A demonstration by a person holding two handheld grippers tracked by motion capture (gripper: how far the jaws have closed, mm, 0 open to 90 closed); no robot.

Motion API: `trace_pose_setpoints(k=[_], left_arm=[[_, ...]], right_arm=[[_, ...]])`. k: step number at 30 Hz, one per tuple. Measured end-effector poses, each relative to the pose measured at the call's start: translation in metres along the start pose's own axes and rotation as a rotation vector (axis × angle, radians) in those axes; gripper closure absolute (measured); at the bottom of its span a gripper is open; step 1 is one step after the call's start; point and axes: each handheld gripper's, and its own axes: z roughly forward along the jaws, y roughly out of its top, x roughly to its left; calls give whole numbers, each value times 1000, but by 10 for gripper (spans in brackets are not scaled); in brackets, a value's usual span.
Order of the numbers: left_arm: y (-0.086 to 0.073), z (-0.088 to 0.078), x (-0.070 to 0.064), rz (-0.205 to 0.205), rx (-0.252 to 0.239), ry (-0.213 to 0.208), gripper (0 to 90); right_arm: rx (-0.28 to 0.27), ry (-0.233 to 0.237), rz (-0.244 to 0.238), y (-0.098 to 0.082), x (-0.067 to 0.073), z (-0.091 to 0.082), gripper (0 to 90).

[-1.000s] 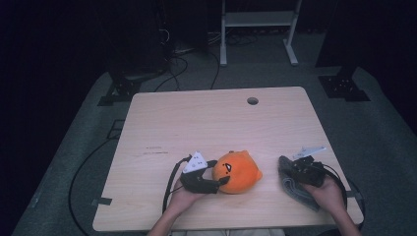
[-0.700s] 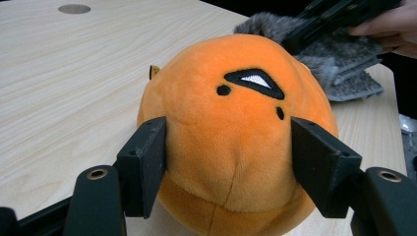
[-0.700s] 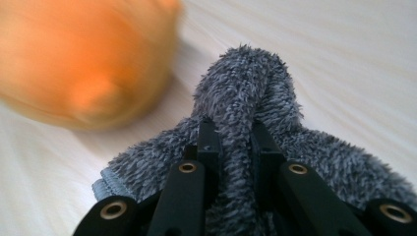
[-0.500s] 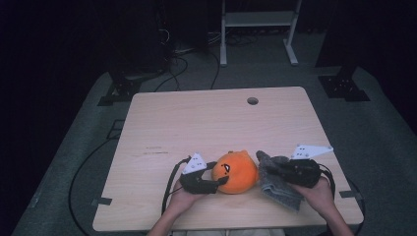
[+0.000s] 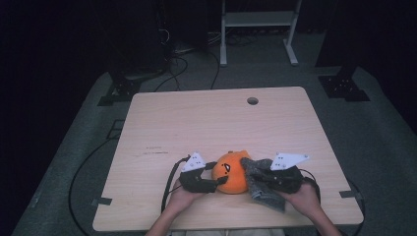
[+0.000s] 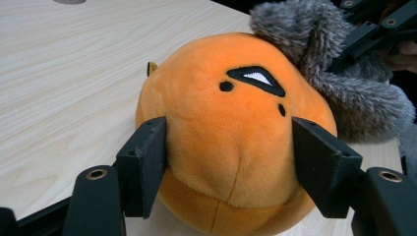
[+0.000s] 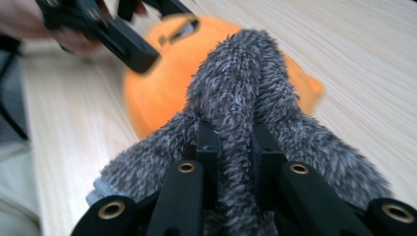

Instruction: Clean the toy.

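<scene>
Left gripper point(image 6: 228, 167) jaws just closed onto the orange plush point(image 5: 231, 172) near the table's point(image 5: 196, 123) front edge – right gripper point(image 7: 231, 147), pinching a grey furry cloth point(image 7: 246, 98), has swung in against the plush's right side – wiping looks next.

Table point(image 5: 196, 128) evenly lit from above against a dim, near-black room; soft short shadows, no glare; the right gripper view motion-blurred, the left gripper view sharp.

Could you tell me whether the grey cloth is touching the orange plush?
Touching: in the left gripper view the grey cloth presses against the orange plush, no gap between them.
</scene>
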Motion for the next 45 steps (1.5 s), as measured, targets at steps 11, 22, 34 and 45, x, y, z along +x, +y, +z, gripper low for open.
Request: trace_pose_setpoints(k=[11,22,34,45], left_arm=[[-3,0,4,-25,7,4,333],[0,2,2,1,18,8,337],[4,4,-6,39,37,-21,238],[5,7,-3,-2,37,28,297]], right_arm=[[-10,17,-46,2,18,1,776],[10,-7,1,-9,4,-6,730],[-7,25,31,1,-8,13,576],[-10,14,49,-10,-5,0,764]])
